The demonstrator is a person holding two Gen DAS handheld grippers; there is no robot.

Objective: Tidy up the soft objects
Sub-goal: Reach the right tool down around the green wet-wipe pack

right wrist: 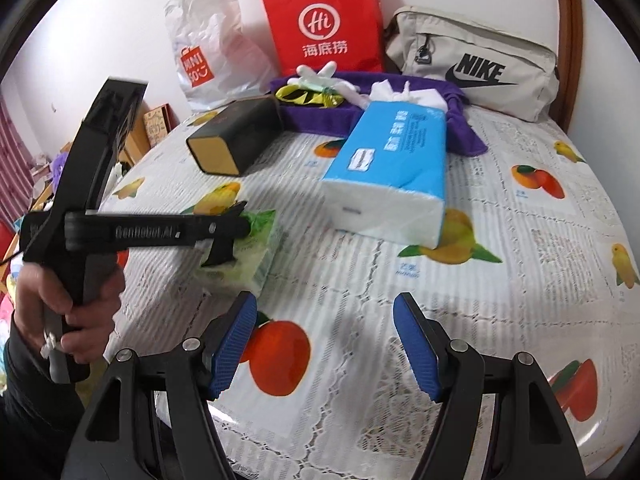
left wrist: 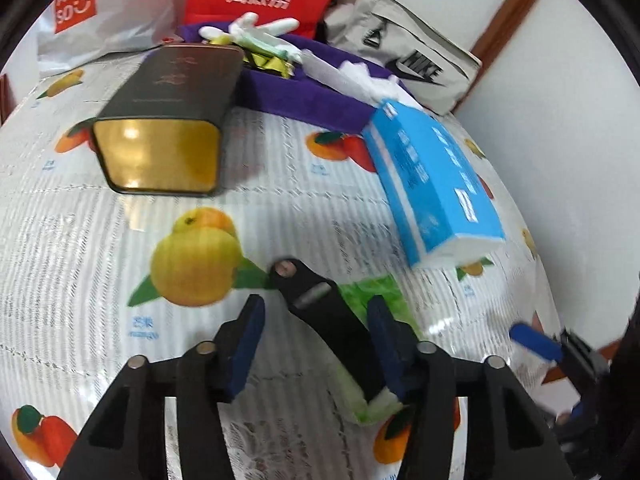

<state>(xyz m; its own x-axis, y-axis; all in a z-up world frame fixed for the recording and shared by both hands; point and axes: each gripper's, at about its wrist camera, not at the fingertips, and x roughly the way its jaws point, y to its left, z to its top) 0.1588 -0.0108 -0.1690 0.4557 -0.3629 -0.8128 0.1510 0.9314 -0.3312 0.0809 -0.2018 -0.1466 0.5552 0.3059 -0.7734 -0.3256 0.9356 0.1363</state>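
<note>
Item 1: small green-and-white soft tissue pack [right wrist: 248, 248], lying flat on fruit-print plastic-covered worktop [right wrist: 520, 260], near front-left edge. Long axis runs roughly along left tool's pointing line in left wrist view.

Left tool [left wrist: 316, 328]: lowered over that pack, jaws part open; pack sits between the blue pads [left wrist: 246, 344], w/ a black linkage part across it. Cannot tell if pads press on it; reads as not gripped.

Right tool [right wrist: 324, 344]: jaws wide, nothing between them, only worktop below.

Item 2: large blue-and-white plastic-wrapped tissue brick [right wrist: 392, 172], mid-worktop, ahead of right tool, apart from it; long axis points away toward rear.

Rear, misc.: purple towel [right wrist: 464, 132], dark rectangular tin w/ gold end [right wrist: 232, 136].

Judgement: left hand nearer green pack; right hand nearer blue brick.
</note>
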